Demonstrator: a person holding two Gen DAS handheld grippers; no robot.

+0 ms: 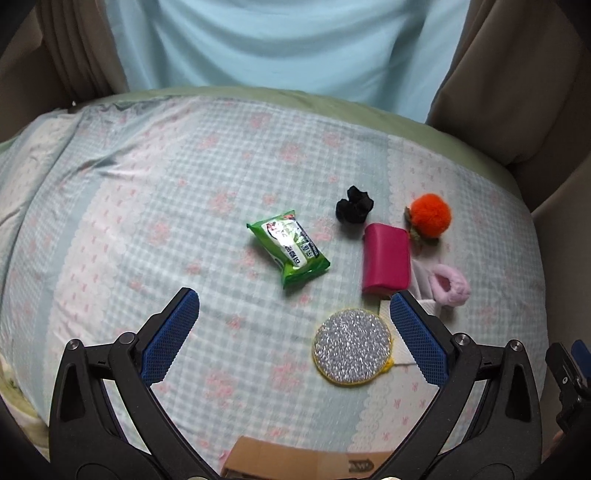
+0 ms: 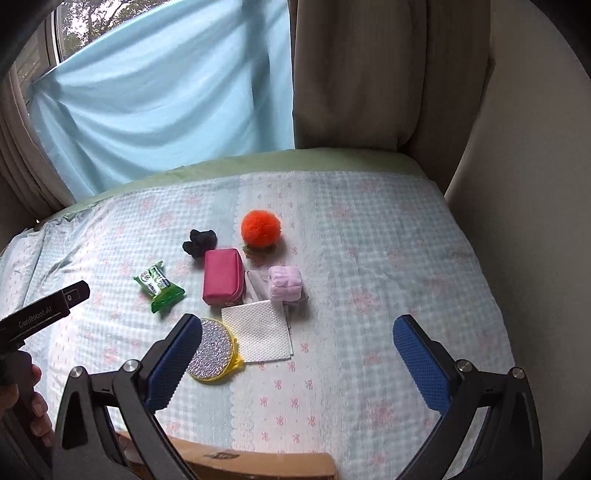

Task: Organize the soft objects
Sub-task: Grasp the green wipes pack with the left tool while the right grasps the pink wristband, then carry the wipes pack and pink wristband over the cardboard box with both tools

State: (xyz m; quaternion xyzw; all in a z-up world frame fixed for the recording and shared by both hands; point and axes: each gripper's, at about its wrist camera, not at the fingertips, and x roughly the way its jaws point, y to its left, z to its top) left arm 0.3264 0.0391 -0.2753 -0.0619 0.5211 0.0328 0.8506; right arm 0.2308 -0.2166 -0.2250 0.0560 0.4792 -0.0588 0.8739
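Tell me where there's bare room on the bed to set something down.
The widest bare patch is the bedspread right of the pink pad and orange pompom. There is also room left of the green packet, toward the bed's far edge. It is crowded around the red pouch, black scrunchie, white napkin and silver scrubber.

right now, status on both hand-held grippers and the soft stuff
Left hand-held gripper open, empty. Right hand-held gripper open, empty. Soft items untouched on bed, red pouch central. Nothing blocking.

light: soft, dim daylight from window (image 2: 70, 26) | glare: green packet (image 1: 288, 242) | edges: fisheye-bent, dark corners
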